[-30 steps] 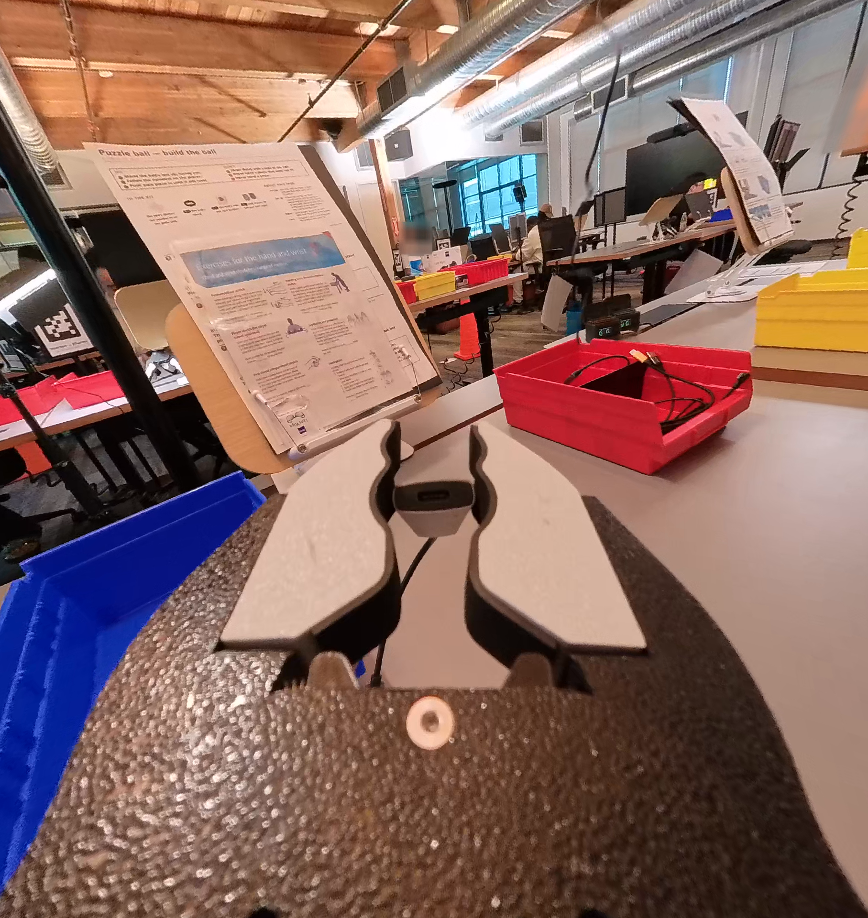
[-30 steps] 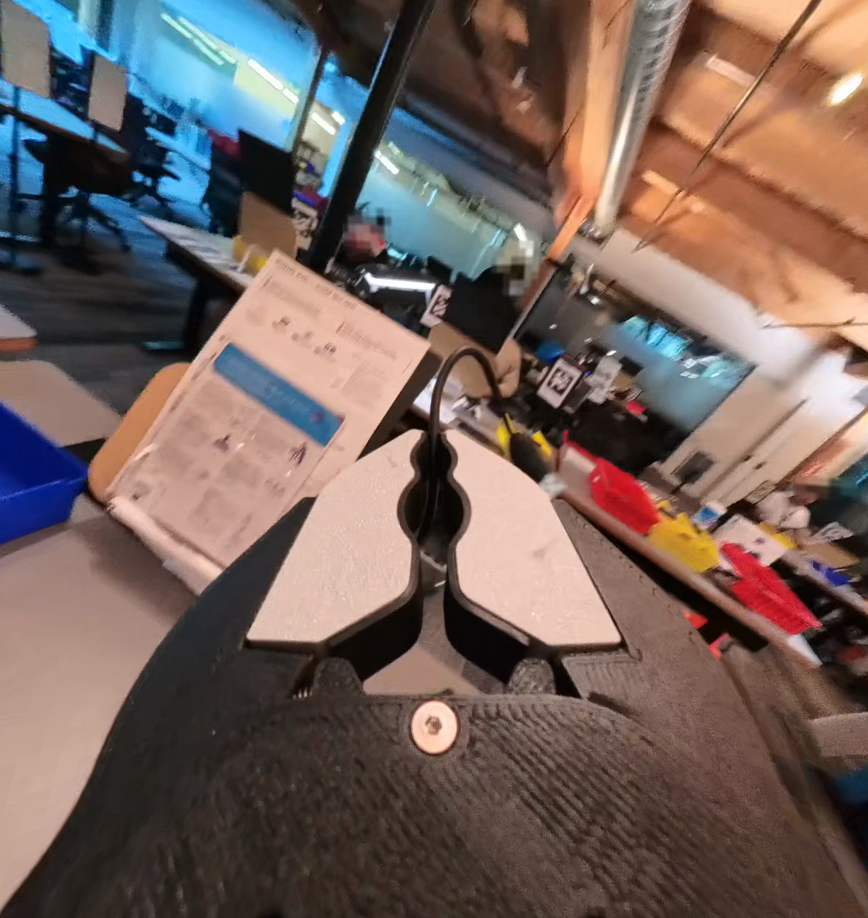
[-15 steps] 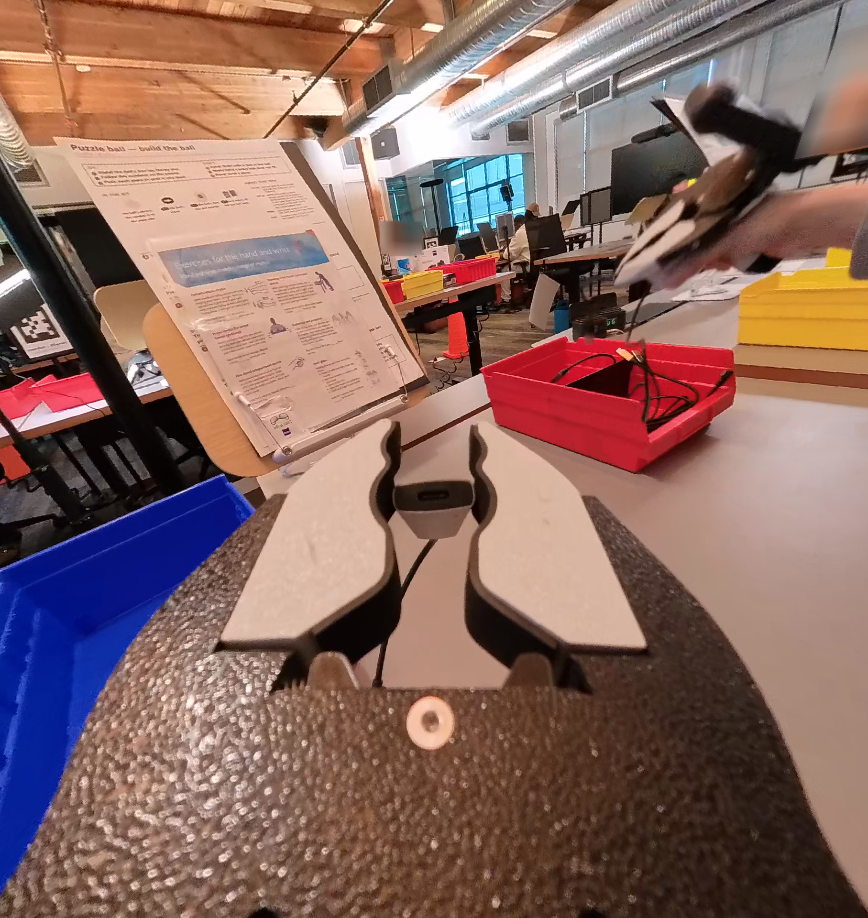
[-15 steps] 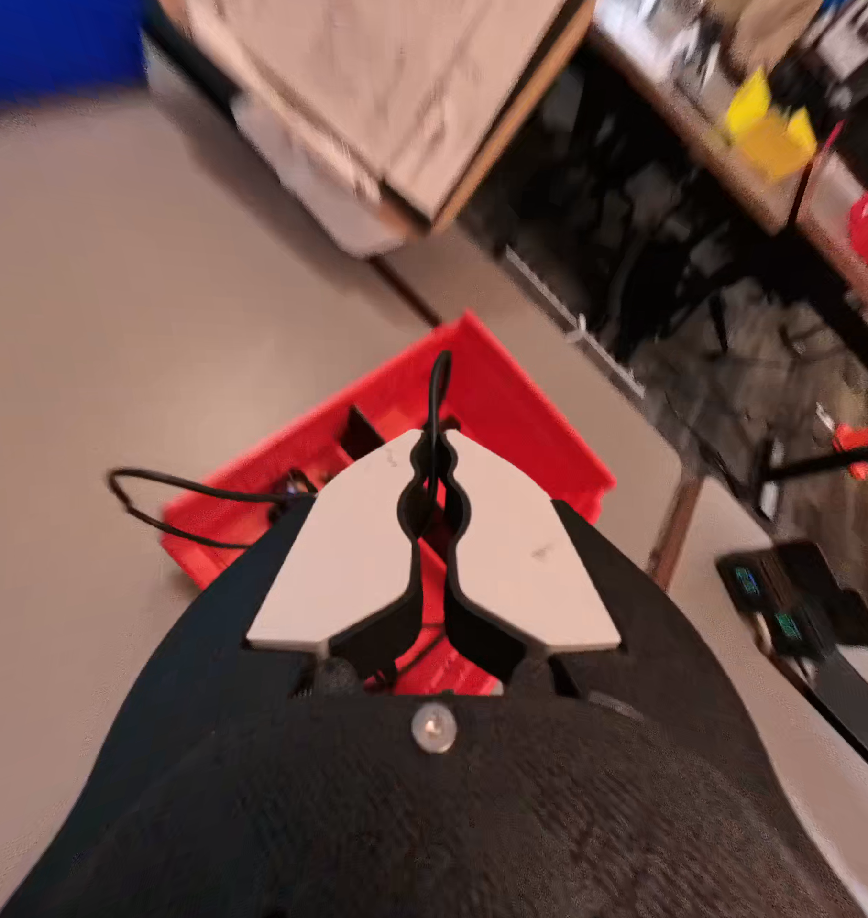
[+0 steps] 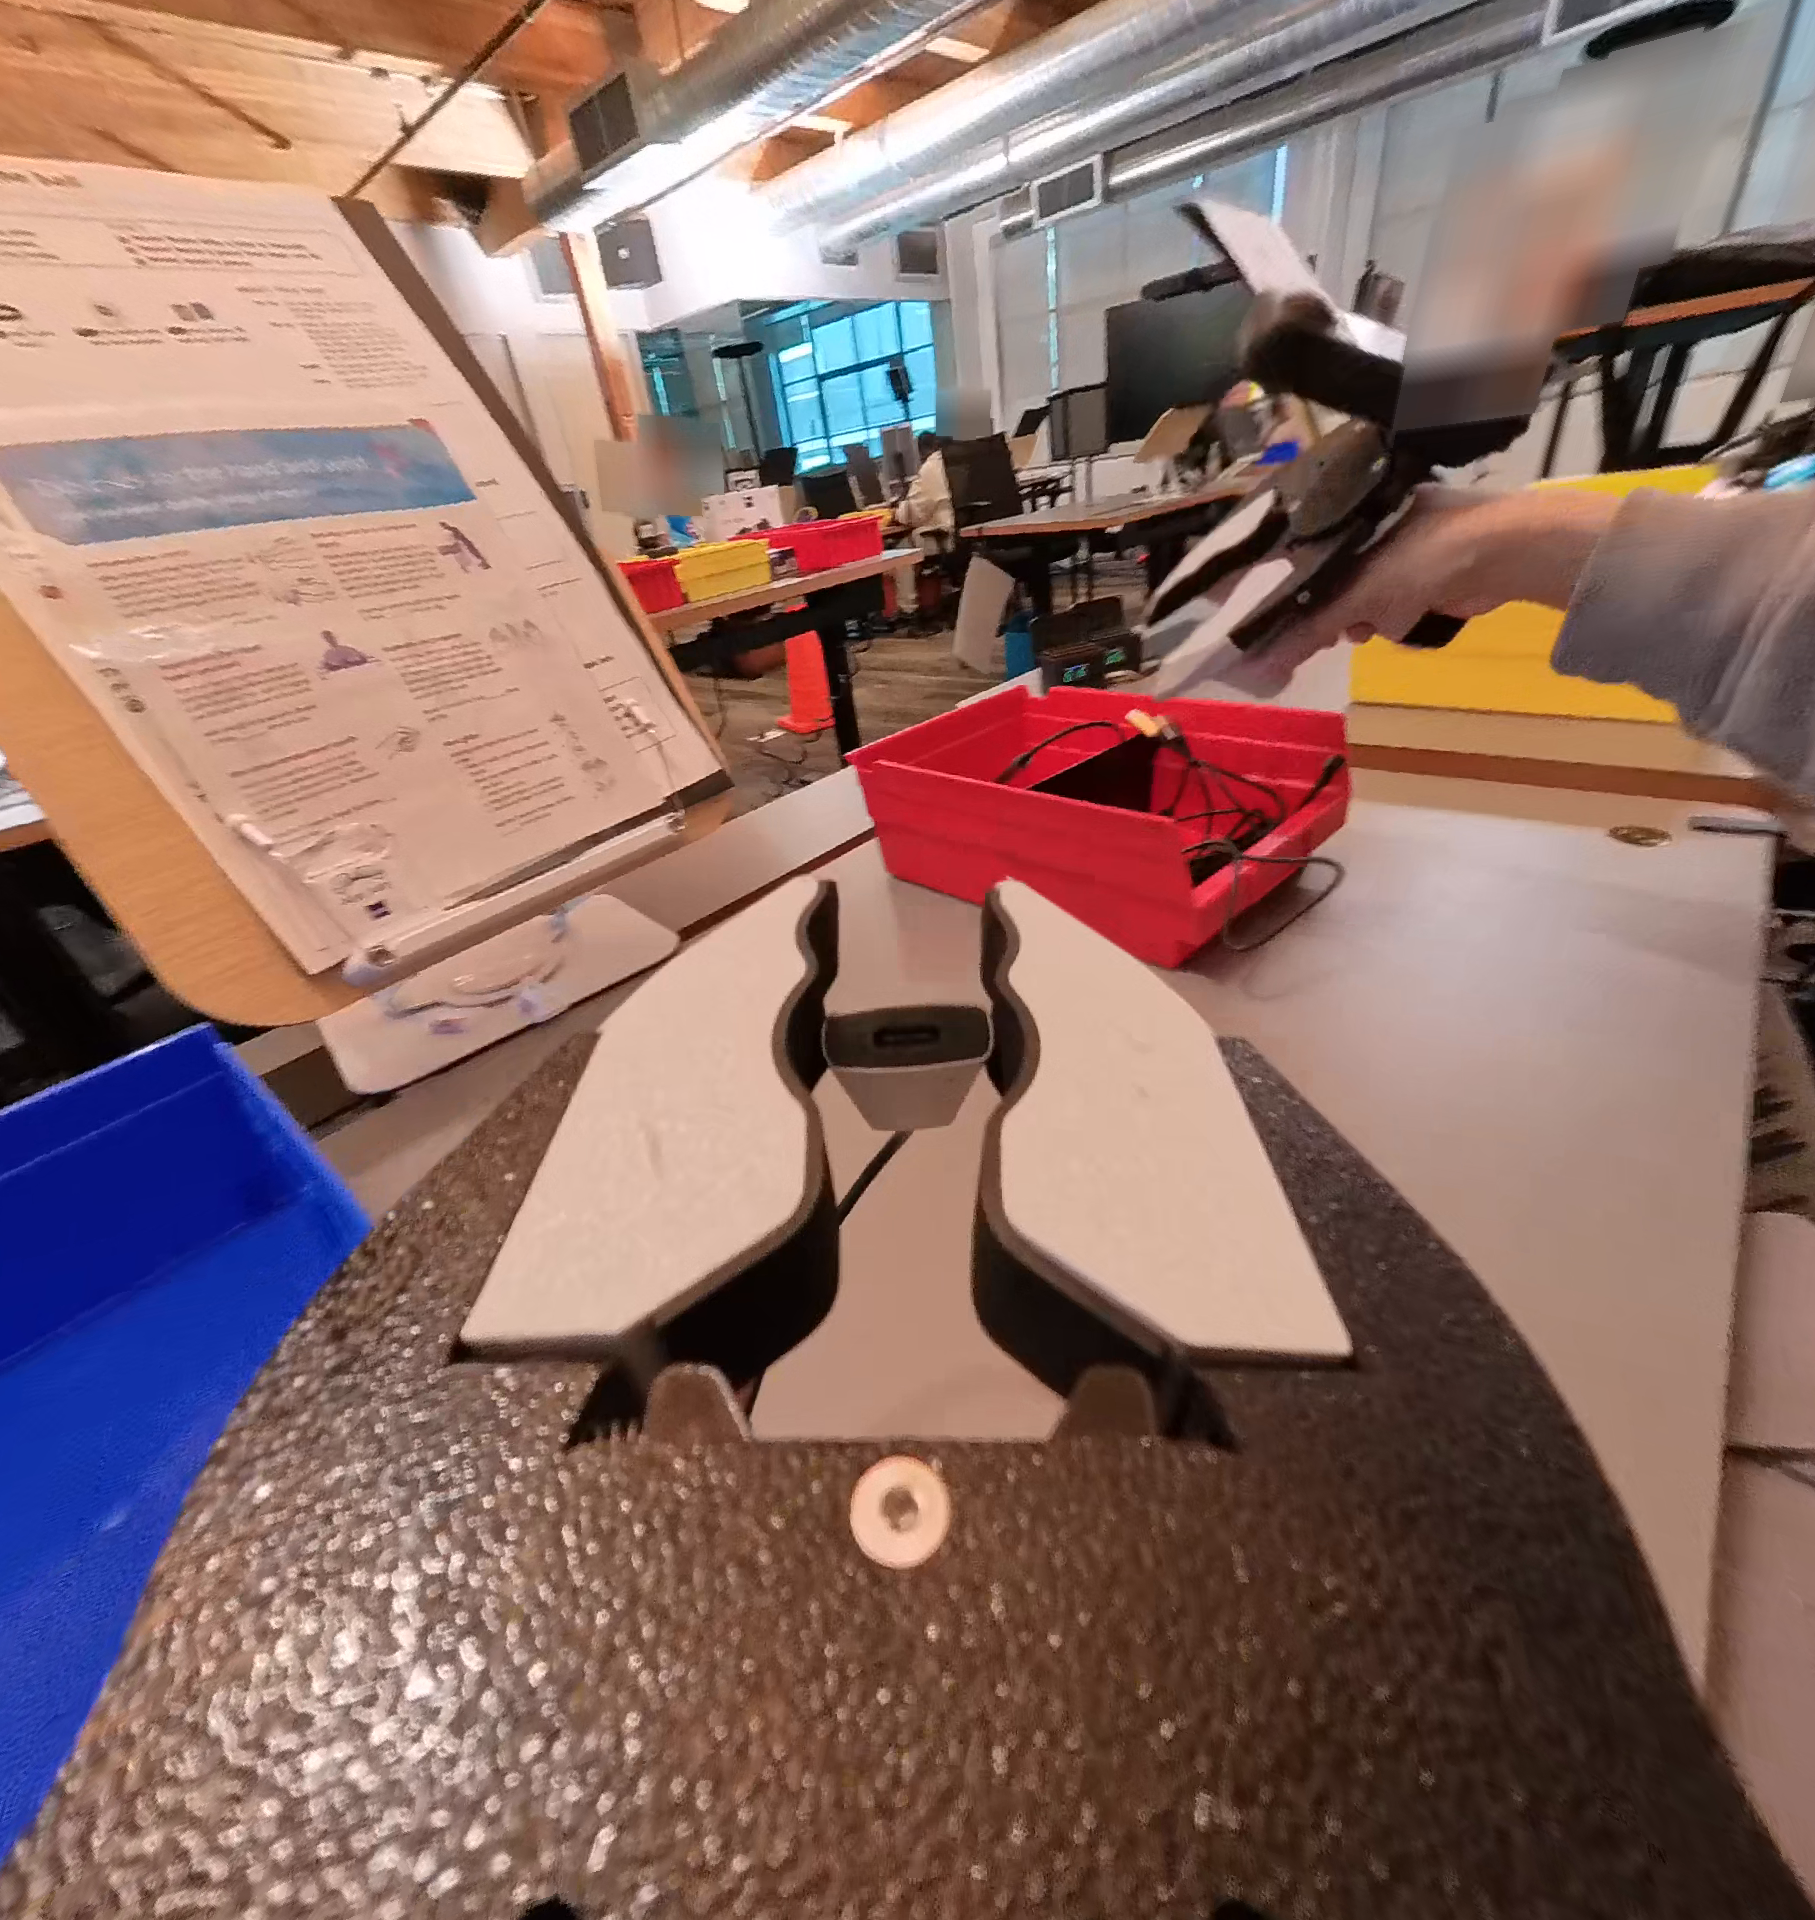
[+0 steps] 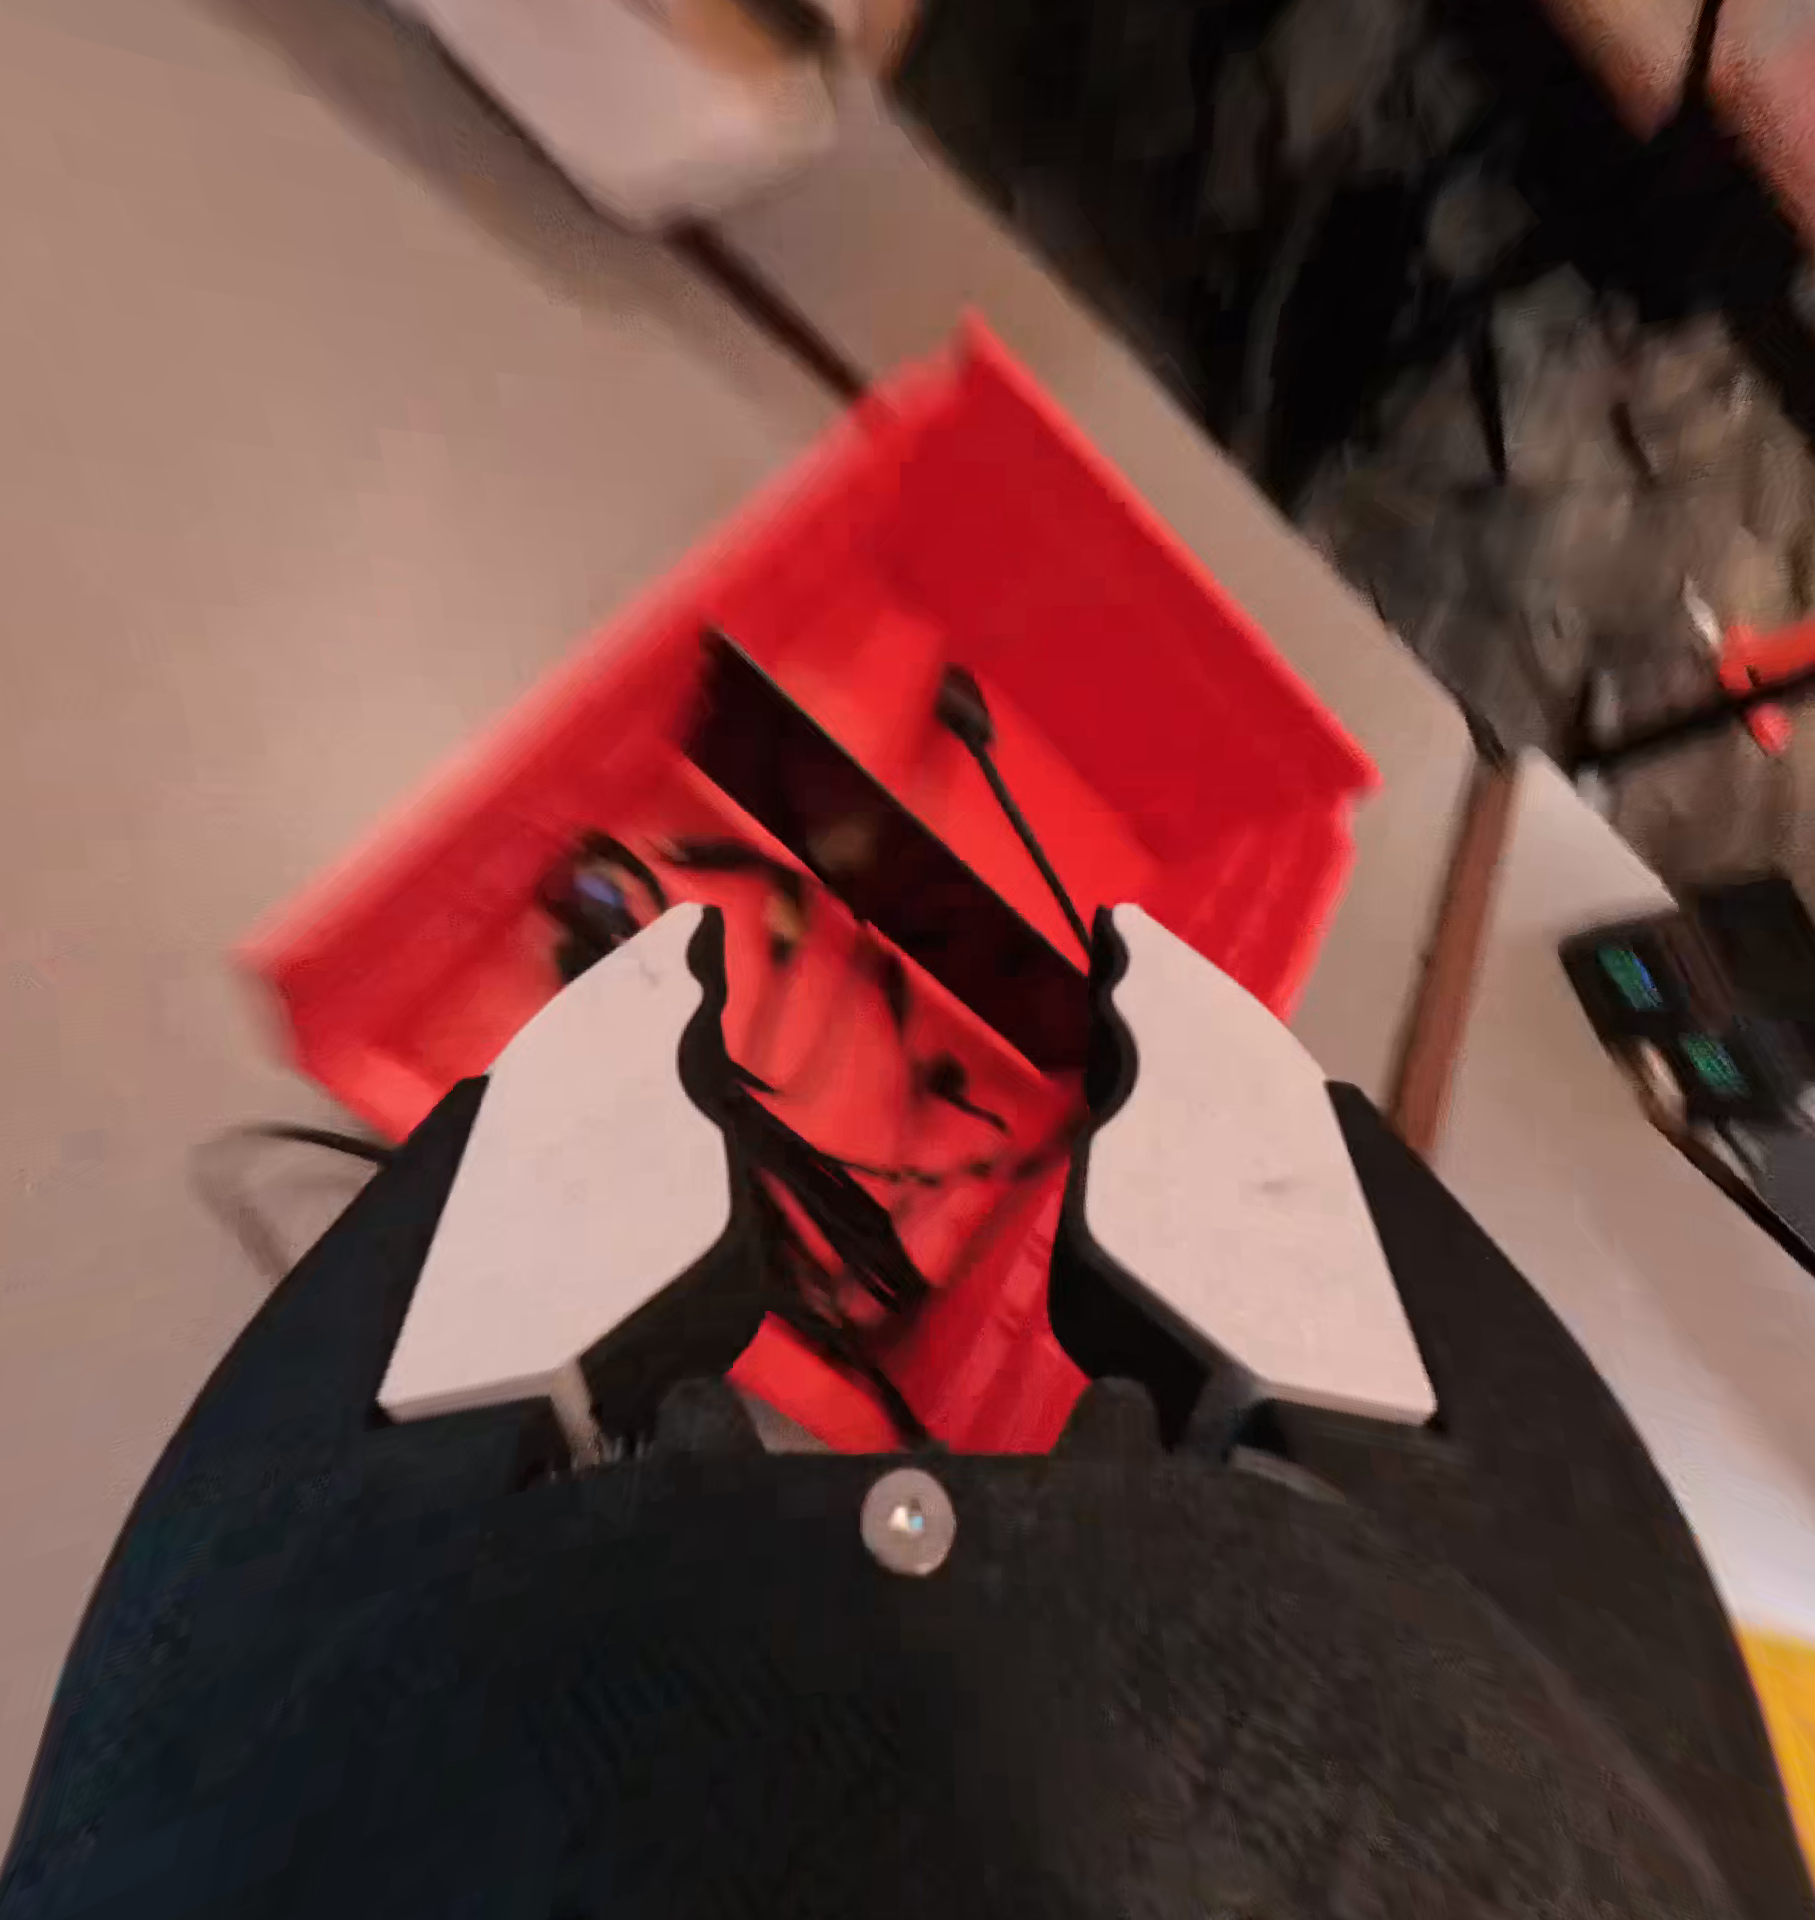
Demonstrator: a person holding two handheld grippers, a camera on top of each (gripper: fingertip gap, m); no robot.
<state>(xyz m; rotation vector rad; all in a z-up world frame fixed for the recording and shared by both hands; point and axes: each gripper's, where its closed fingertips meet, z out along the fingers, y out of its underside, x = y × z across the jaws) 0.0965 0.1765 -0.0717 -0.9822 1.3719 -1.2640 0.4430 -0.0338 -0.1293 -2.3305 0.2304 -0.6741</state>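
Between the left gripper's (image 5: 905, 971) two pale fingers (image 5: 664, 1143) sat a small grey adapter (image 5: 905, 1051), clamped at its sides, socket end facing forward, a thin black cord (image 5: 867, 1174) trailing back from it under the fingers. Gripper hovered low above the grey worktop (image 5: 1454, 1091), near its left end.

Just left of the gripper: blue bin (image 5: 103, 1278), at the worktop's left edge. Behind that, a tilted wooden stand (image 5: 82, 831) bearing printed sheets (image 5: 290, 582), at the far edge.

Ahead, toward the far edge: red bin (image 5: 1048, 842) with a black divider (image 5: 1100, 774) and a tangle of black cables (image 5: 1225, 805); one loop spilled over the near right corner onto the worktop.

Right gripper (image 6: 903, 935) hung above the red bin (image 6: 1090, 623), pointing down into it, fingers spread wide apart, nothing between them. A black cable with plug (image 6: 970, 717) lay in the bin's far compartment beyond the divider (image 6: 861, 842); more cables (image 6: 841, 1195) lay in the near compartment. View blurred. From the left wrist view, the right gripper (image 5: 1209, 597) appeared held by a hand (image 5: 1422, 577) in a grey sleeve (image 5: 1734, 623), above the bin's far side.

Yellow bin (image 5: 1505, 665) stood behind, toward the far right.
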